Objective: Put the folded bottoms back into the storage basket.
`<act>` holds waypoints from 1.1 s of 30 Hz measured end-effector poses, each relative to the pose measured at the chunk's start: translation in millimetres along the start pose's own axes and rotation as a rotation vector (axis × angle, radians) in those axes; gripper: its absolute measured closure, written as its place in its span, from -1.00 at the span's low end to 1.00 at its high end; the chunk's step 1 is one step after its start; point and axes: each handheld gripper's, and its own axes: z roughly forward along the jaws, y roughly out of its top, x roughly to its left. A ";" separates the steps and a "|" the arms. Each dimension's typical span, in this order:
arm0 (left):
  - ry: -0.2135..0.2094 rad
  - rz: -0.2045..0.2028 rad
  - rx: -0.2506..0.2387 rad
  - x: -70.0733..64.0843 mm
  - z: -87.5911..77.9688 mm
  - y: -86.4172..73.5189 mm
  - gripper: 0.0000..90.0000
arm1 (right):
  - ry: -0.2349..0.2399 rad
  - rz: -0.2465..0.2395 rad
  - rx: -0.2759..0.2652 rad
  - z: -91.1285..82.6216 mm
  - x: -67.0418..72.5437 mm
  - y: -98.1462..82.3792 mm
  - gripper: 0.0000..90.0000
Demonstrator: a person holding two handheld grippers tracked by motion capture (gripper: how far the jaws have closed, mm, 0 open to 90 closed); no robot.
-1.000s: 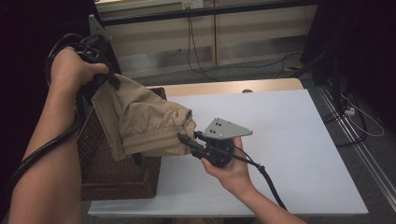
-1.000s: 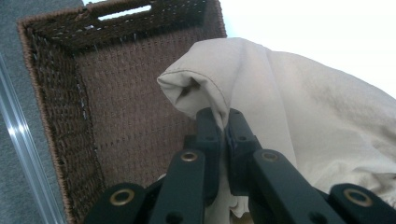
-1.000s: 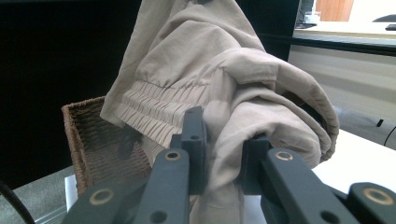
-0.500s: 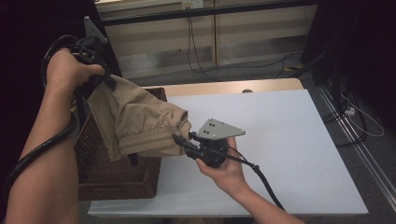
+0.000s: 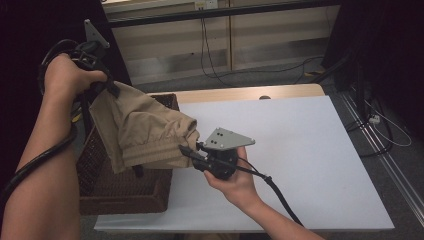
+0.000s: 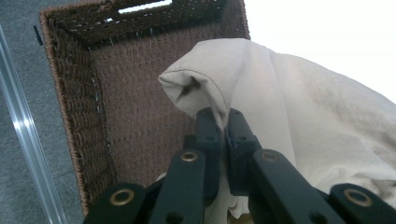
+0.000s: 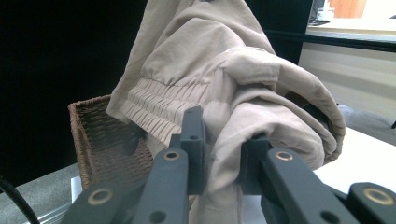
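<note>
A beige garment [image 5: 140,130] with a gathered elastic band hangs in the air over a brown wicker basket [image 5: 125,205] at the table's left side. My left gripper [image 5: 107,87] is raised at the upper left and is shut on a folded hem of the garment [image 6: 303,116], with the basket [image 6: 70,116] below it. My right gripper [image 5: 186,151] points left at the garment's lower right edge. A thick fold of the cloth [image 7: 224,70] sits pinched between the right gripper's [image 7: 222,126] jaws.
The white table top [image 5: 300,150] stretches to the right of the basket. A wooden strip runs along its far edge. Cables lie on the floor behind, and a metal rail runs along the floor at the right. Black cables trail from both grippers.
Both grippers have shifted a little to the left with the garment, which now hangs more over the basket. Both grips on the cloth are unchanged.
</note>
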 end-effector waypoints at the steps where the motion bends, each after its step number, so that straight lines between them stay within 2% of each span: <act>1: 0.001 -0.002 0.003 0.9 0.1 -0.4 0.92 | 0.000 -0.001 0.001 0.8 0.5 -0.1 0.71; 33: 0.002 -0.020 -0.011 26.4 5.8 -9.4 0.92 | 0.020 -0.015 0.022 22.4 13.6 -1.6 0.71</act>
